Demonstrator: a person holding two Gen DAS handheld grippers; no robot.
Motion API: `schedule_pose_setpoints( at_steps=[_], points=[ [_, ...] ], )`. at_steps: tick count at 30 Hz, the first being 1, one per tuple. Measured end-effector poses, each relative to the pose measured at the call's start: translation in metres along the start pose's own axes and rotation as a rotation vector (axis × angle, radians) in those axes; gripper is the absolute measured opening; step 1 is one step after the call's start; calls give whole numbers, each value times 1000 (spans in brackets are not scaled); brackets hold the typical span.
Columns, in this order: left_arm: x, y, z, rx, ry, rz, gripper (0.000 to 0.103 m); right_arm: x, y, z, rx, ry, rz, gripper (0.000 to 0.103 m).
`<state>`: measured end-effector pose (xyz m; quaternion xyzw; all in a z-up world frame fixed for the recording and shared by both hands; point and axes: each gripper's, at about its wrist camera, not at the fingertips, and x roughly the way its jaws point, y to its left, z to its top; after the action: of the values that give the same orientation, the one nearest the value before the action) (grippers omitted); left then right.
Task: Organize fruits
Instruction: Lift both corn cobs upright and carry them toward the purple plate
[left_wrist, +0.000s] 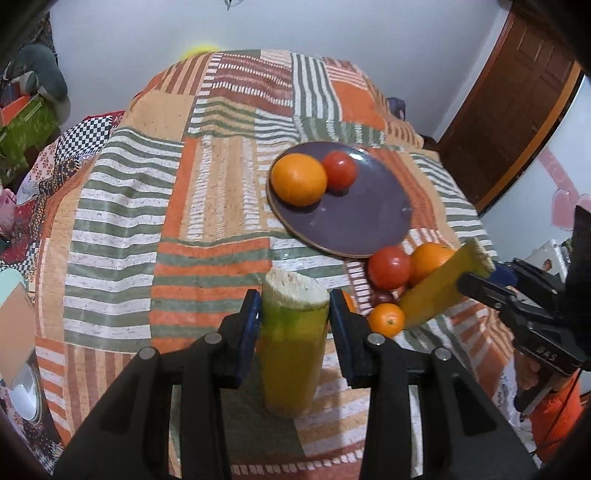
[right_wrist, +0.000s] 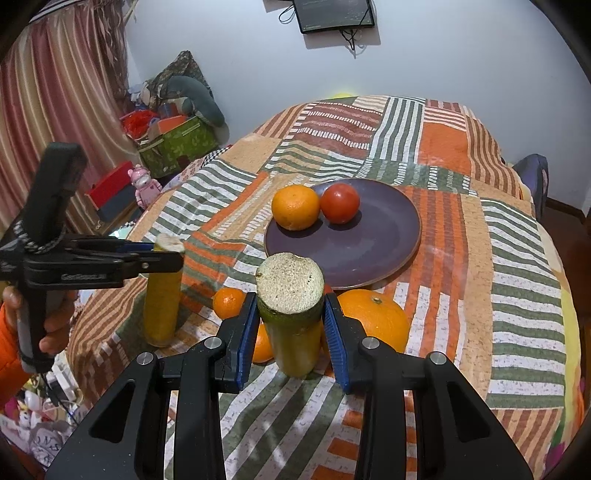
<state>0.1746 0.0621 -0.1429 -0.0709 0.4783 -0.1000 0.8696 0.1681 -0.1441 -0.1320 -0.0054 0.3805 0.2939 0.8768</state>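
Each gripper is shut on a yellow-green cut cylinder of fruit. My left gripper (left_wrist: 293, 317) holds one cylinder (left_wrist: 291, 347) upright over the cloth; it also shows in the right wrist view (right_wrist: 162, 291). My right gripper (right_wrist: 290, 321) holds the other cylinder (right_wrist: 293, 317), seen tilted in the left wrist view (left_wrist: 439, 284). A purple plate (right_wrist: 373, 251) carries an orange (right_wrist: 295, 206) and a tomato (right_wrist: 340, 203). Loose fruit lies in front of the plate: a large orange (right_wrist: 373, 317), a small mandarin (right_wrist: 229, 302), and a tomato (left_wrist: 388, 267).
The fruit lies on a bed with a striped patchwork cover (right_wrist: 517, 295). A curtain (right_wrist: 55, 110), a green box (right_wrist: 177, 144) and clutter stand to the left. A wooden door (left_wrist: 517, 110) is at the right. A monitor (right_wrist: 334, 14) hangs on the wall.
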Motion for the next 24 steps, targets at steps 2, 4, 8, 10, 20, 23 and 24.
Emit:
schedule_pose_setpoints(
  at_steps=[2, 4, 8, 10, 20, 23, 24],
  points=[
    [-4, -1, 1, -12, -4, -27, 37, -5, 0, 1, 3, -11, 3, 32],
    [-9, -1, 3, -21, -10, -41, 37, -10, 1, 4, -1, -25, 1, 32],
    [-14, -4, 9, -21, -37, -30, 37, -22, 4, 11, -18, -58, -8, 32],
    [-16, -4, 13, -30, -48, -32, 37, -26, 4, 16, -23, -71, -16, 32],
    [-19, -16, 43, -9, -102, -38, 37, -26, -5, 45, -29, -113, -39, 32],
    [-15, -22, 52, 5, -109, -38, 37, -22, -6, 53, -35, -116, -37, 32],
    [-13, -24, 54, 9, -111, -40, 37, -20, -6, 55, -38, -117, -36, 32]
  ],
)
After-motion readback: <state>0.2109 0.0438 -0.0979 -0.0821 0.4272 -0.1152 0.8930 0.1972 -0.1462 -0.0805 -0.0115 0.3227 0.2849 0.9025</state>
